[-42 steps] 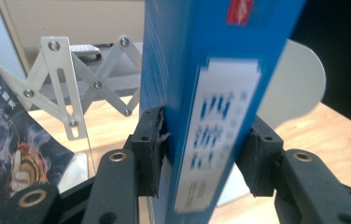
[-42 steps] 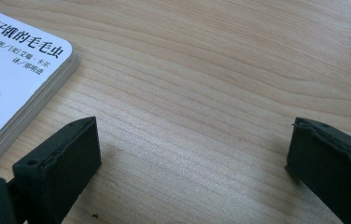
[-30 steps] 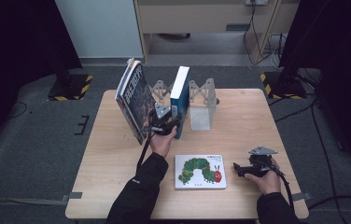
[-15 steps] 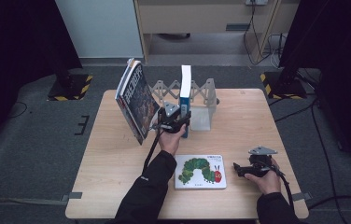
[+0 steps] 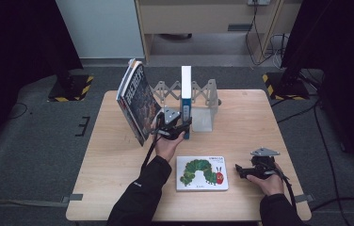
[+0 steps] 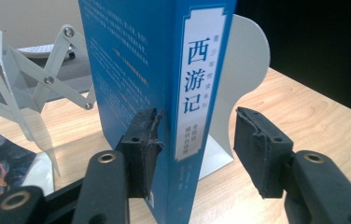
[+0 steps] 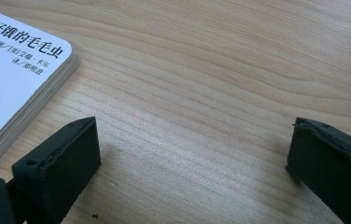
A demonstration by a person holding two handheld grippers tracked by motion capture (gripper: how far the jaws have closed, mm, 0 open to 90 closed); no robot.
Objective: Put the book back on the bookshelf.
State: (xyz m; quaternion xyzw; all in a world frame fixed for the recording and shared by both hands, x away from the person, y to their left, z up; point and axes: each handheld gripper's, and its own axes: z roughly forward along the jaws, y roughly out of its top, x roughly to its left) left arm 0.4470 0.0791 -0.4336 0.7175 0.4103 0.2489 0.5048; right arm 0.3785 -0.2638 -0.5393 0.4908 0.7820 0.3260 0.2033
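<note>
The blue book (image 6: 164,93) stands upright on the surface (image 5: 260,122) against the white bookend (image 6: 246,70), spine facing the left gripper (image 6: 194,149), whose jaws stand apart around its lower spine, one pad touching the cover.

Blue book (image 5: 185,101) is seen standing upright at the table's 12 o'clock side, spine toward the person, with a white label of dark blue Chinese characters (image 6: 200,79) on the spine. Small white print is carried on its blue cover, and its white page block is seen from above. It is set in the white expanding rack (image 5: 203,101), whose end plate stands at its 3 o'clock.
</note>
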